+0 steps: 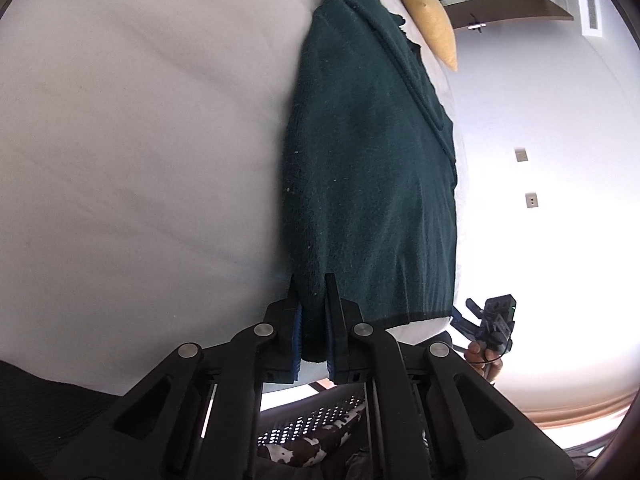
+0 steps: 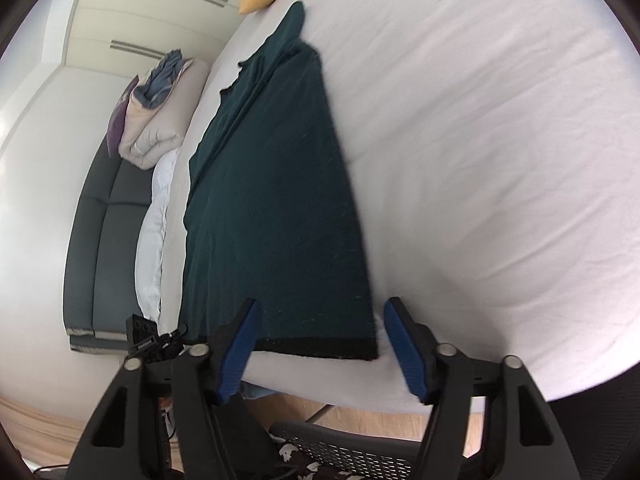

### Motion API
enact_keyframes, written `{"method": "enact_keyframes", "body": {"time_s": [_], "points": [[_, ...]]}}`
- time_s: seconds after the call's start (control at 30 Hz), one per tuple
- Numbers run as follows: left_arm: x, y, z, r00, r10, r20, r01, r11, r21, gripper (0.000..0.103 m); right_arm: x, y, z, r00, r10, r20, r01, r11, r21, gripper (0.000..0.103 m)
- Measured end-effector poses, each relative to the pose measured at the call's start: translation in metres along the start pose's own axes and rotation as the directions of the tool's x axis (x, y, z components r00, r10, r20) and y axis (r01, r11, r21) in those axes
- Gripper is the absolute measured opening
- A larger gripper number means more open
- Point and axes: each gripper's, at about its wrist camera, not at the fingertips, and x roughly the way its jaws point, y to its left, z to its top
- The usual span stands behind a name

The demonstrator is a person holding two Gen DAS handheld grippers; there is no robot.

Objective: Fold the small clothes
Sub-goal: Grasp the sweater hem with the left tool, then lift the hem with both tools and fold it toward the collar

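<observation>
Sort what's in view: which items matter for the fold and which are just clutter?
Part of the job:
- green garment, lying on the white bed sheet
- left gripper, shut on the garment's hem corner
- right gripper, open around the other hem corner

Just lying about:
- yellow pillow
- folded bedding pile
- grey sofa

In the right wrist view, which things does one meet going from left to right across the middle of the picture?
Dark grey padded headboard → pale blue-white duvet → dark green knitted garment → white bed sheet.
</observation>
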Motion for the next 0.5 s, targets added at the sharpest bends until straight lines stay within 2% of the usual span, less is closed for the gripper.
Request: {"method": "enact_keyframes", "body": {"time_s": [0.03,0.1,0.2,0.3,0.5], "points": [[-0.001,0.000,-0.001,1.000,-0.005,0.003,0.005,1.000,0.005,0.007,0.003,0.002,0.000,1.000,-0.006,-0.005,0.006,1.000,-0.008,0.056],[-0.004,-0.001,-0.002,1.000,-0.010,0.013,0.010,1.000,0.014,0.007,0.009,0.006,0.000,1.000,-0.013,-0.019,0.012,1.000,-0.024,0.032],[-0.006,-0.001,-0.003,1.000,-0.014,0.023,0.014,1.000,0.019,0.007,0.012,0.006,-0.001,0.999,-0.033,-0.027,0.032,0.999,-0.033,0.014],[-0.008,0.002,-0.004,0.999,-0.020,0.028,0.020,1.000,0.019,0.007,0.010,0.005,-0.003,0.999,-0.027,-0.020,0.026,0.999,-0.033,0.010],[-0.014,0.005,-0.004,0.996,-0.066,0.060,0.065,0.998,0.019,0.006,0.002,0.015,0.000,1.000,0.008,0.014,-0.008,0.998,-0.055,0.007]]}}
